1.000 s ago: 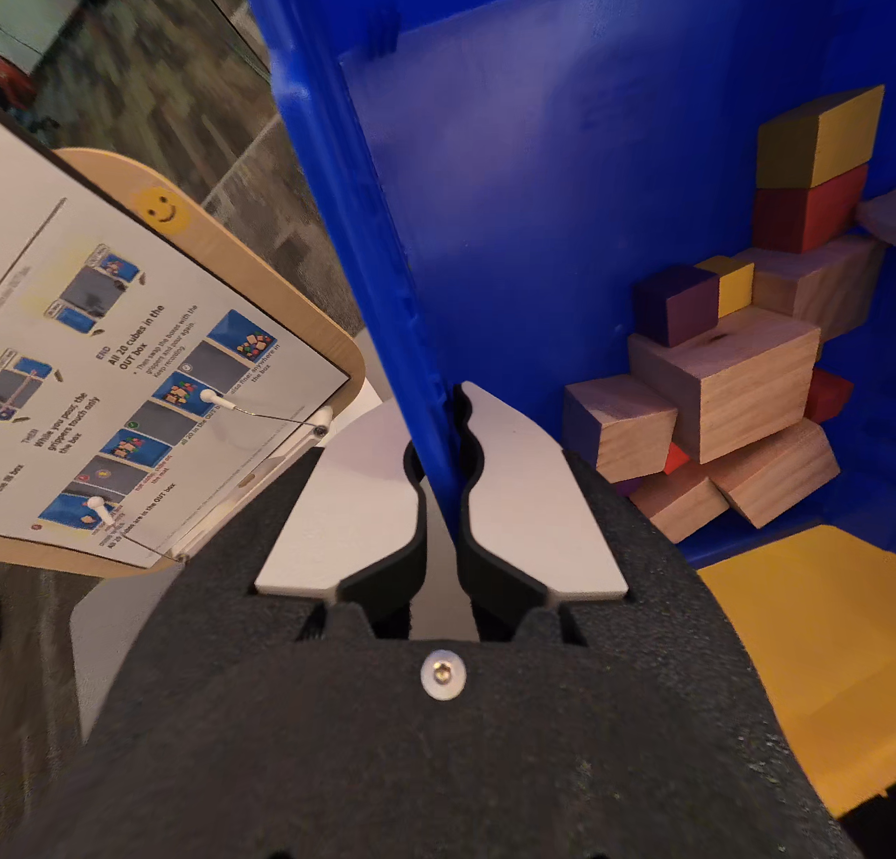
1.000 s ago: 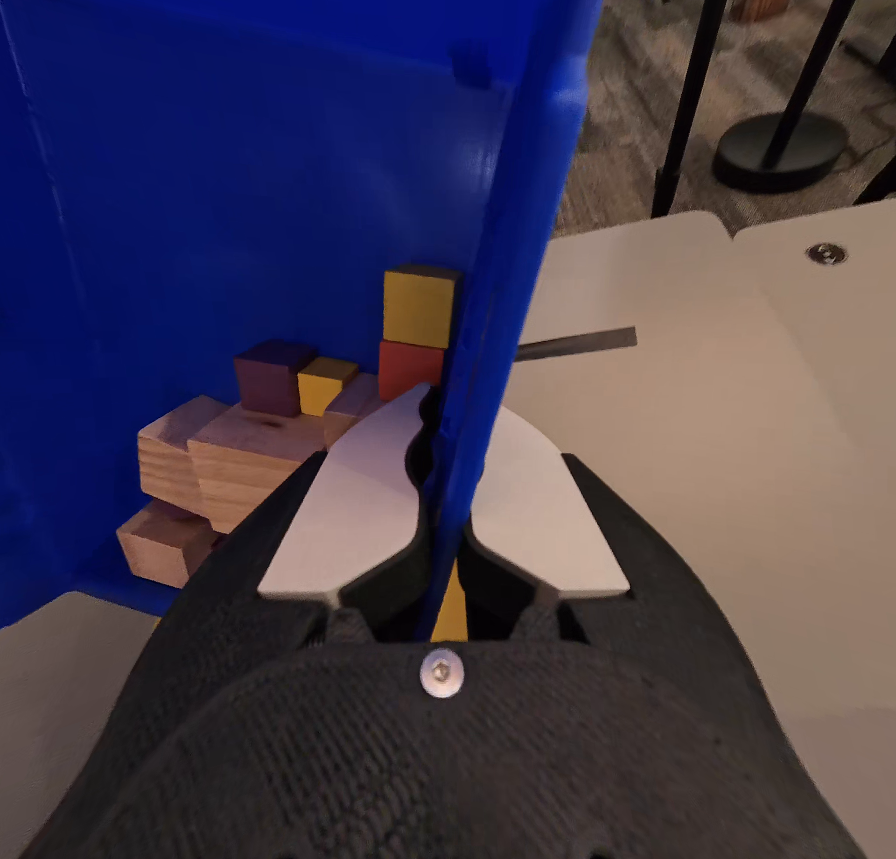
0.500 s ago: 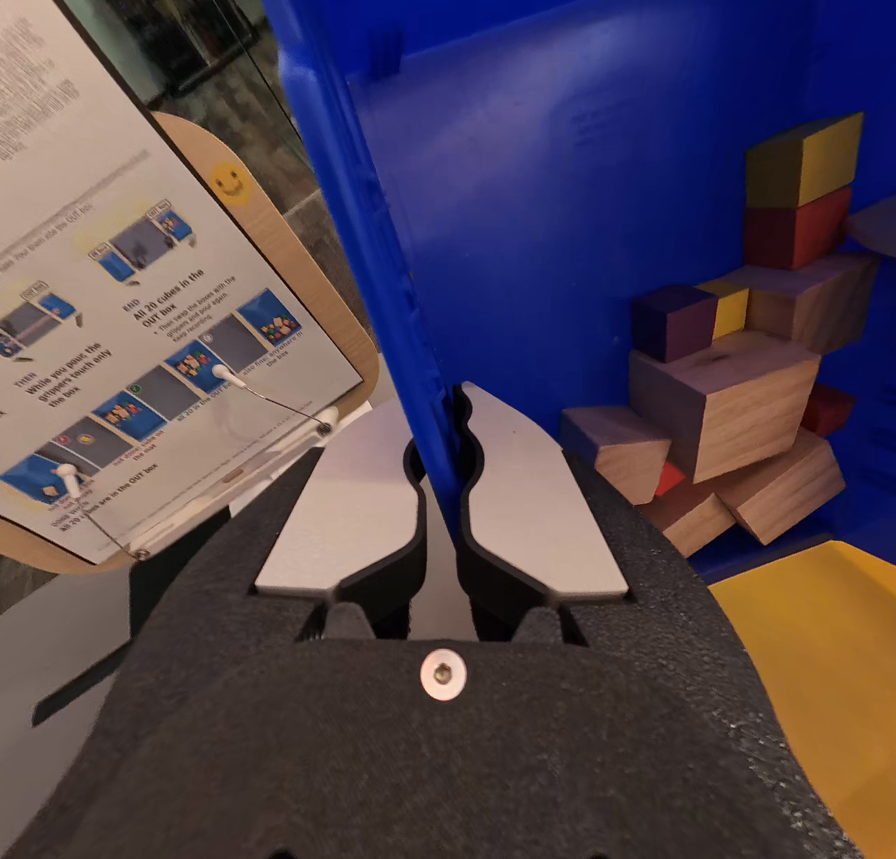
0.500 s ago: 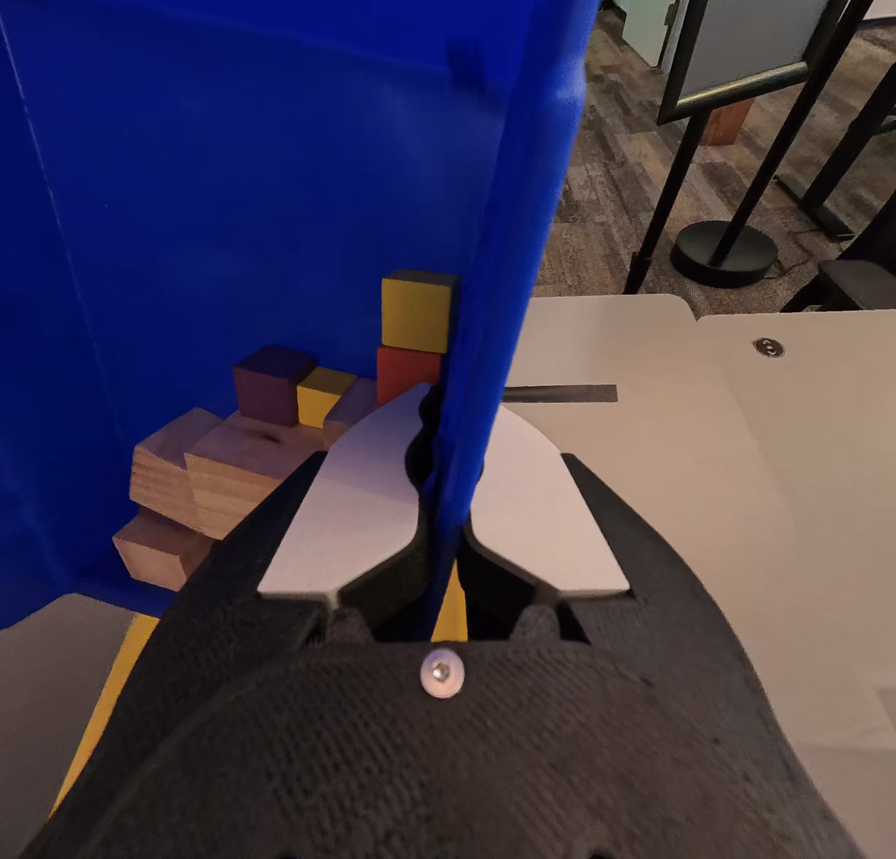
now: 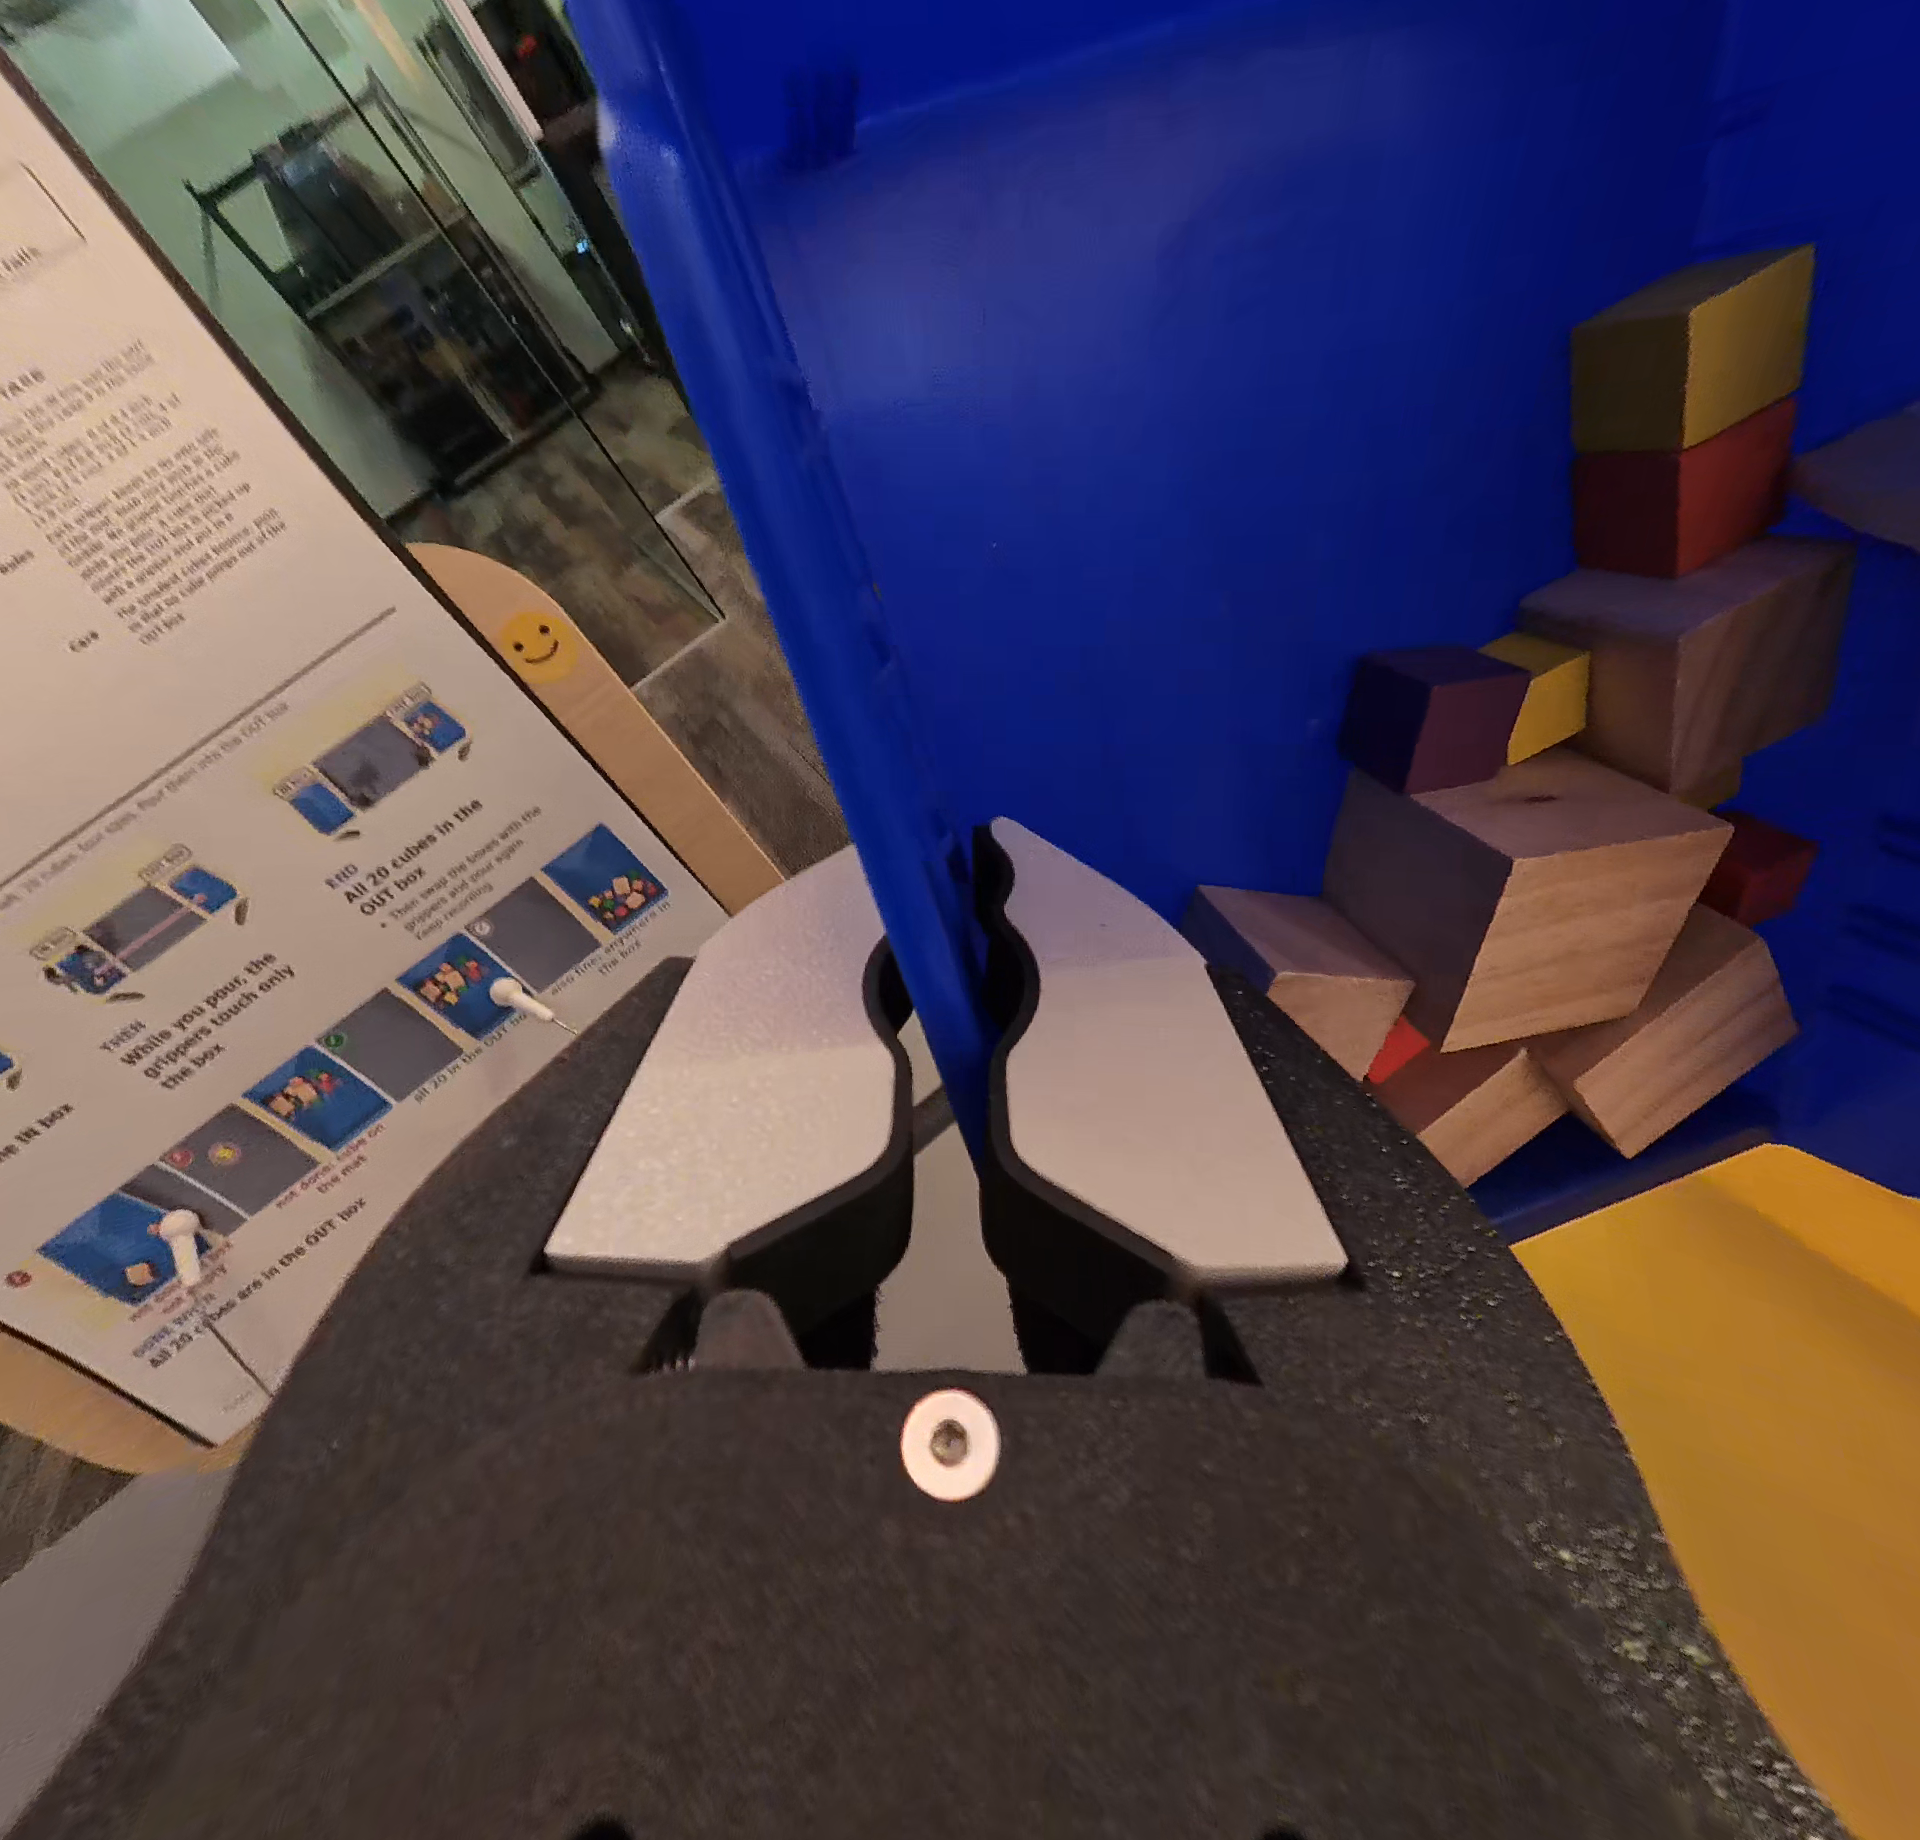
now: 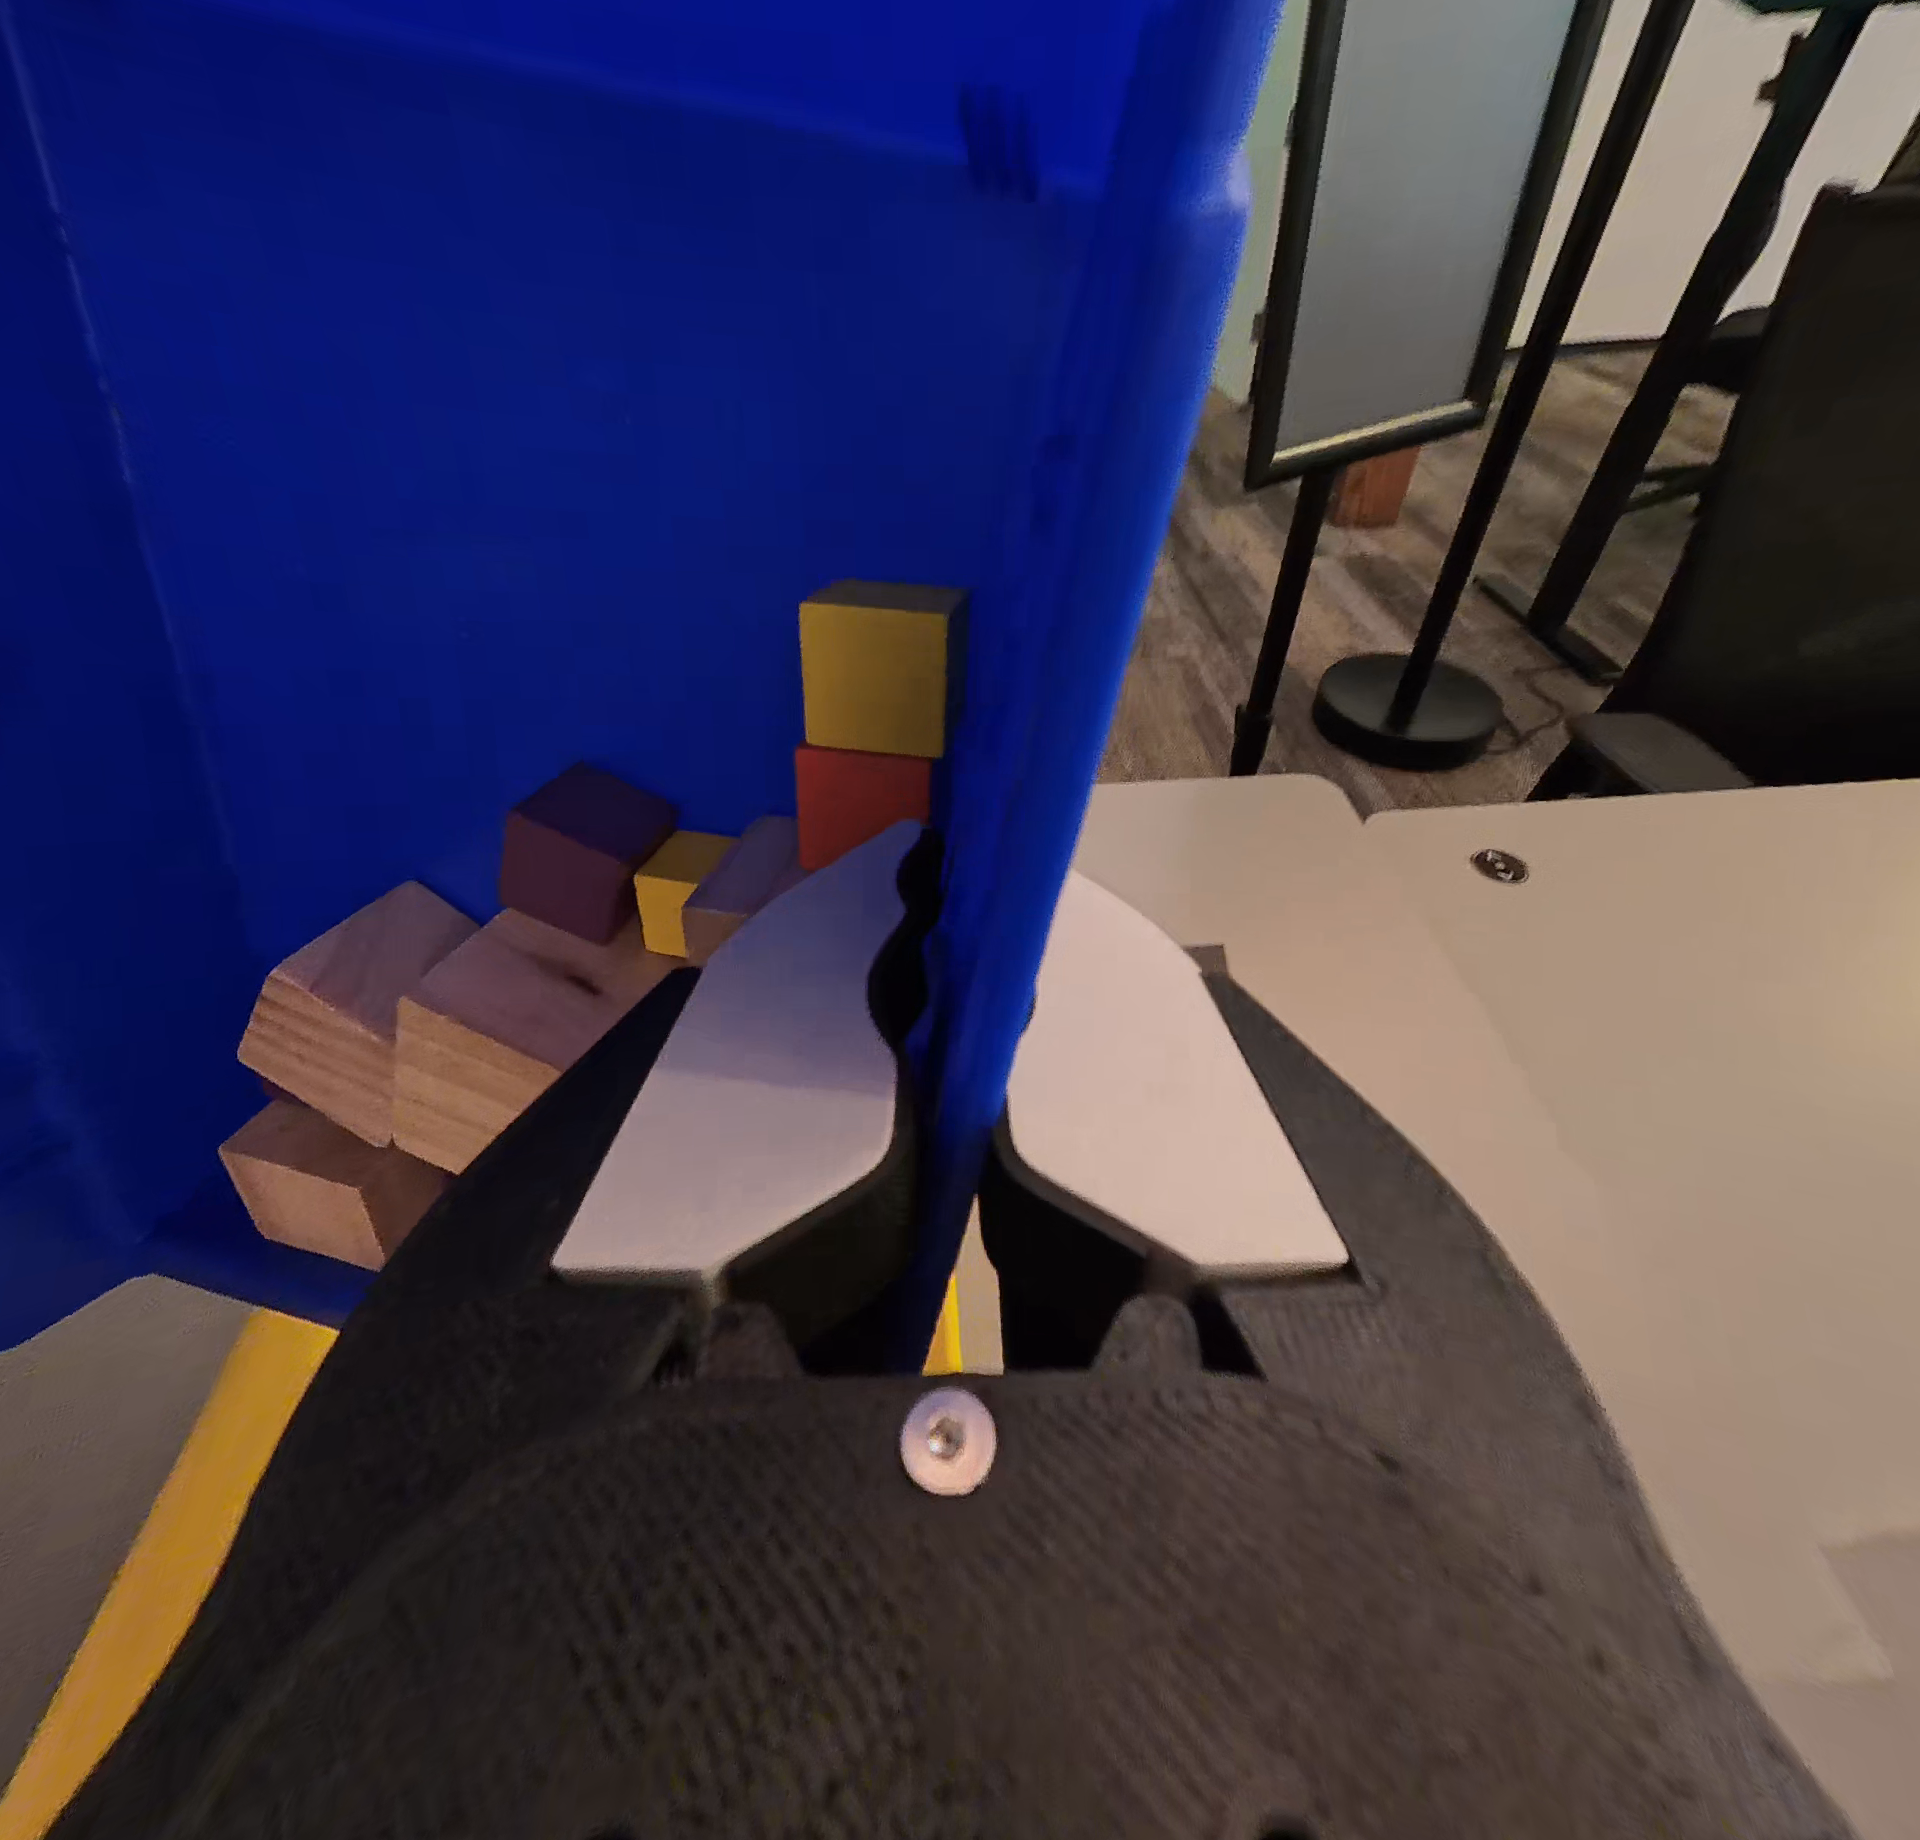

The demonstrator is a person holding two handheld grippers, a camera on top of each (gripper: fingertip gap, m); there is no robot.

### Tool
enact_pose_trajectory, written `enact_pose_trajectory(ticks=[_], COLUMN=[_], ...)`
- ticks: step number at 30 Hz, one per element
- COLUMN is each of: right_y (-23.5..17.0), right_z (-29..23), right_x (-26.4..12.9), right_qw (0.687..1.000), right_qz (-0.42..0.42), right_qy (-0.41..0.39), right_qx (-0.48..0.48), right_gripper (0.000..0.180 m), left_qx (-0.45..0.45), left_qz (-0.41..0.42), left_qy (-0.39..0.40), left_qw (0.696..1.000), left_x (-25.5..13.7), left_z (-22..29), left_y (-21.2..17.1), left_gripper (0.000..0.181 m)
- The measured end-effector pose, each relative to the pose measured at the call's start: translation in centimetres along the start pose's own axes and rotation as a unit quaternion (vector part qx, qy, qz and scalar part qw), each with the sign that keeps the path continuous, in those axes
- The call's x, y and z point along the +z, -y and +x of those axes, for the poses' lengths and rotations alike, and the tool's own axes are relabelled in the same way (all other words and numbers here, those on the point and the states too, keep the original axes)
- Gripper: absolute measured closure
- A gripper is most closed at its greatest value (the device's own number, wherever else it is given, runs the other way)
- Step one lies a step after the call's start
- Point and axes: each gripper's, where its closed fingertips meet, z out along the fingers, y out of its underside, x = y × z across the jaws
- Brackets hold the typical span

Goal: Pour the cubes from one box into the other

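While tipped steeply, blue box [image 5: 1195, 440] pinched at opposite side walls: left gripper [image 5: 951, 969] clenched on wall, right gripper [image 6: 966, 969] likewise. Cubes [image 5: 1558, 886] piled in low corner, right of left gripper, left of right gripper. Yellow surface [image 5: 1766, 1375] below. Instruction board [image 5: 208, 855] left of left gripper; table [image 6: 1558, 1063] right of right gripper.

The left gripper [image 5: 951, 943] has its jaws clamped on the blue box [image 5: 1195, 419] wall, cubes [image 5: 1558, 886] piled inside.
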Motion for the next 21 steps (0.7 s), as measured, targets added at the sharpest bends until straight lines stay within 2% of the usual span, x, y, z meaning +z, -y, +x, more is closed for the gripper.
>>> enact_pose_trajectory(ticks=[21], right_y=[0.7], right_z=[0.0], right_x=[0.4], right_qw=[0.997], right_qz=[0.073], right_qy=[0.005], right_qx=[0.005], right_gripper=[0.174], left_qx=[0.046], left_qz=[0.067], left_qy=[0.007], left_qw=[0.997], left_x=[-0.2], left_z=[-0.4], left_y=[1.5], left_gripper=[0.171])
